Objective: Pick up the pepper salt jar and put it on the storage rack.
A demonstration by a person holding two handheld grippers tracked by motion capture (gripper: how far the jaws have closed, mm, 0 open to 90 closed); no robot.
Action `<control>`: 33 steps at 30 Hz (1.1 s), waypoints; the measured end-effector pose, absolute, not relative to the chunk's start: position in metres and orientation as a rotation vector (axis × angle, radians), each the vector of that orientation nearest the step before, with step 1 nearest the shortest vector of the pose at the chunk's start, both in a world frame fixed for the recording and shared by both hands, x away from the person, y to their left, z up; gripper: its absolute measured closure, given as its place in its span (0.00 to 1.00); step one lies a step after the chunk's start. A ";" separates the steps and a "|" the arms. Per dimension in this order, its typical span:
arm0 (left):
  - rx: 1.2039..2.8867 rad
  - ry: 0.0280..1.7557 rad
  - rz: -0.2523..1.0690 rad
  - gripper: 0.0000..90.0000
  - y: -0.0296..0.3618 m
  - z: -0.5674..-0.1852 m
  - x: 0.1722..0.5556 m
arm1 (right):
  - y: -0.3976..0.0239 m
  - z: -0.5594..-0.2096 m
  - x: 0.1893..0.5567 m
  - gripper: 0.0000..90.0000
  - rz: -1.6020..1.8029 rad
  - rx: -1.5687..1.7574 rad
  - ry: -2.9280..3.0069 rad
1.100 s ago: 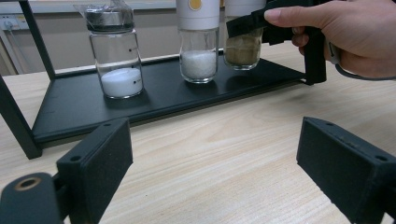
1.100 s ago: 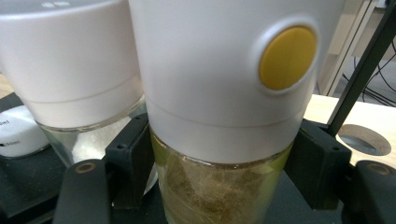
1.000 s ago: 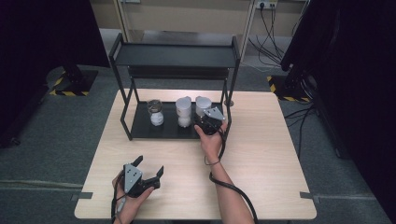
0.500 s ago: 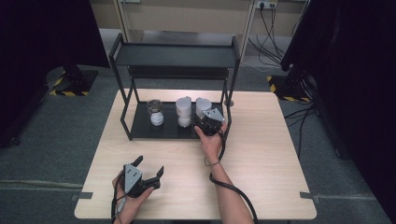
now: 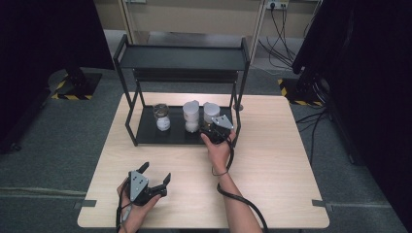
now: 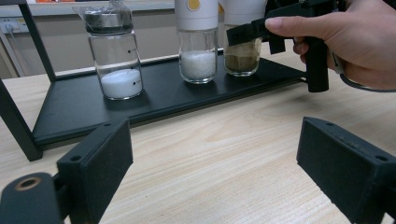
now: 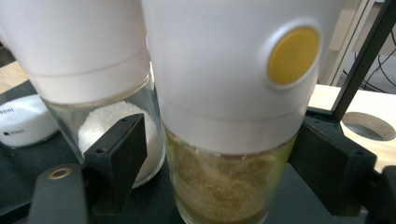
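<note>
Brown-spice jar (image 7: 224, 186), glass-bodied with a tall white cap bearing a yellow dot, stands upright at the right end of the black rack's lower tray (image 5: 145, 131), on a light wooden table (image 5: 277, 160). The right gripper (image 5: 210, 127), held in a person's right hand (image 5: 218, 148), sits at the tray's front right corner with its 2 black jaws on either side of the jar. In the right gripper view, a gap shows between each pad and the glass, so the jaws stand released around the jar, having just been opening with the jar between them.

Beside it to the left, just apart or perhaps touching, stands a second white-capped jar (image 6: 198, 56) holding white grains. Farther left on the same tray, well apart from the other 2, is a clear jar with a dark metal lid (image 6: 114, 56), with a white layer at its bottom.

The left gripper (image 5: 155, 175) rests low at the near left part of the table in the person's left hand (image 5: 136, 206), well away from the rack. Its jaws are spread wide with nothing between them, bare tabletop showing in the gap in the left gripper view.

The rack's upper shelf (image 5: 182, 57) stands above the 3 jars.
</note>
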State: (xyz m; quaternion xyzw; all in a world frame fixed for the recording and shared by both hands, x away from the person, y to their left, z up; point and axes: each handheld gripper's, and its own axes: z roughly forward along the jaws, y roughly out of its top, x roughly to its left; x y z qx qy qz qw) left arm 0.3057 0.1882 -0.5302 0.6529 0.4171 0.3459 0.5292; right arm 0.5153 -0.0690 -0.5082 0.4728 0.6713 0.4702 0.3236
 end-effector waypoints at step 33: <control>1.560 1.000 0.826 0.11 0.188 -0.530 0.306 | -0.072 -0.500 0.484 0.12 1.266 1.207 1.776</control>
